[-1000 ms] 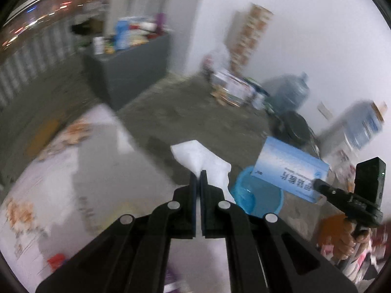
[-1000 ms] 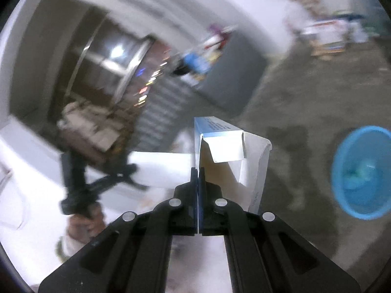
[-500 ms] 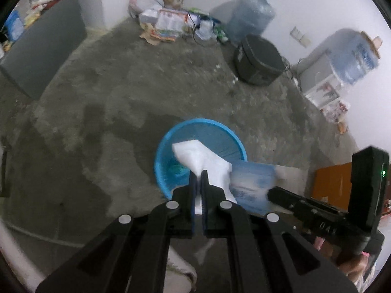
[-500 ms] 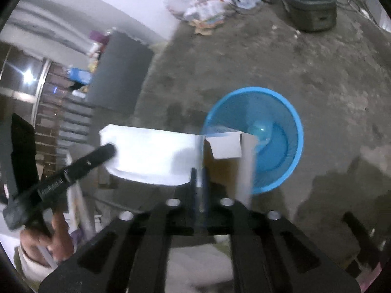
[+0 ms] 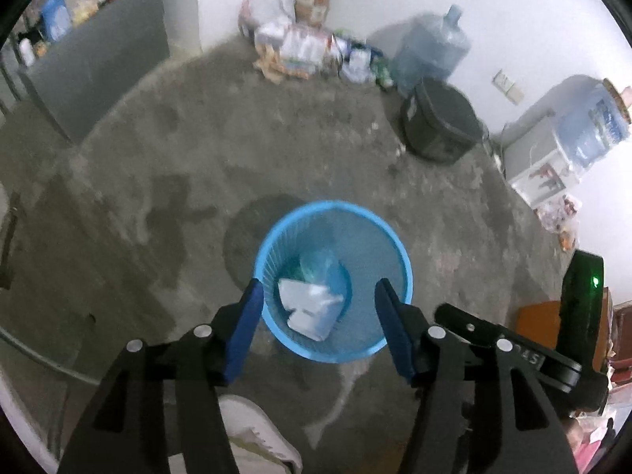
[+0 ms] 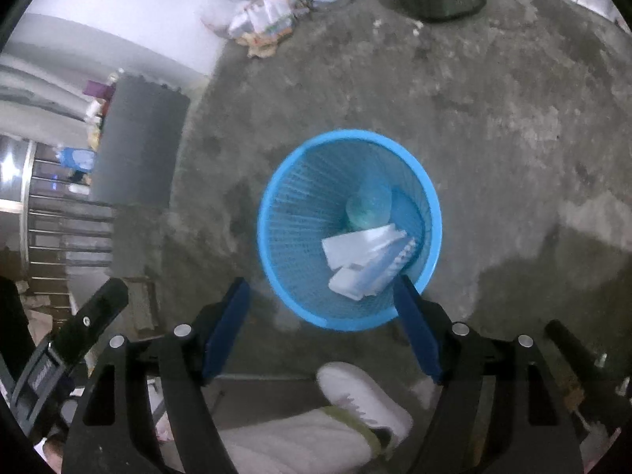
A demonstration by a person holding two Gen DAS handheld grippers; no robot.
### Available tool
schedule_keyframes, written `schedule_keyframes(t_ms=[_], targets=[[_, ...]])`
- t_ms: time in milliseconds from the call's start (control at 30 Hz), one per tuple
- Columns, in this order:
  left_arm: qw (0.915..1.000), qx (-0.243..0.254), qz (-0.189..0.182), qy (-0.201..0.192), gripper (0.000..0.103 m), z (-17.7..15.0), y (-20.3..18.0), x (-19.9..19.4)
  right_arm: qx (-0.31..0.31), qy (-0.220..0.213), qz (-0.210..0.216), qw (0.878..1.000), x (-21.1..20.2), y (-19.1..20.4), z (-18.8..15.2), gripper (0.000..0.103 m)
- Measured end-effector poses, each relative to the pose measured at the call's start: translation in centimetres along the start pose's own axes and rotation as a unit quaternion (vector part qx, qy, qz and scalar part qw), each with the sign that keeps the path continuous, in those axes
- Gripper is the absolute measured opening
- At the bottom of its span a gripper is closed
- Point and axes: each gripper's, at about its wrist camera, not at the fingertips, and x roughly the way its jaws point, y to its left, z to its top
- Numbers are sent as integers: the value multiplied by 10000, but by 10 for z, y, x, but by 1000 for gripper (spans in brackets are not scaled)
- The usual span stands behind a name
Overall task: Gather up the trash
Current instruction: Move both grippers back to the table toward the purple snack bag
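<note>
Both grippers hung over the blue wastebasket (image 5: 399,254), left gripper (image 5: 318,290) and right gripper (image 6: 320,288) just spread apart, empty. White paper trash (image 6: 365,260) lay inside it; bare concrete floor (image 5: 197,166) ringed its rim.

Shoe (image 6: 361,399) partly behind jaws

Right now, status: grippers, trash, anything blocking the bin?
Both hand-held grippers, left and right, just opened, empty. Box and paper lie in the blue bin. Nothing blocking it.
</note>
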Motion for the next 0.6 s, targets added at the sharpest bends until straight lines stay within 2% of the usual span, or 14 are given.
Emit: schedule_keyframes(t_ms=[133, 233, 333, 467, 600], targets=[[9985, -77, -11, -533, 66, -23, 6, -60, -298, -333, 303, 9985, -33, 16, -14, 72], [9957, -115, -90, -910, 67, -49, 14, -109, -738, -436, 539, 9949, -56, 39, -29, 72], [9866, -282, -176, -1595, 68, -86, 33, -171, -1222, -361, 863, 9881, -76, 64, -49, 72], [9716, -567, -109, -2294, 71, -146, 77, -248, -1592, -153, 1478, 9760, -95, 92, -77, 72], [9553, -997, 356, -2762, 71, -207, 130, -303, -1883, 197, 2089, 9594, -97, 122, -116, 71]])
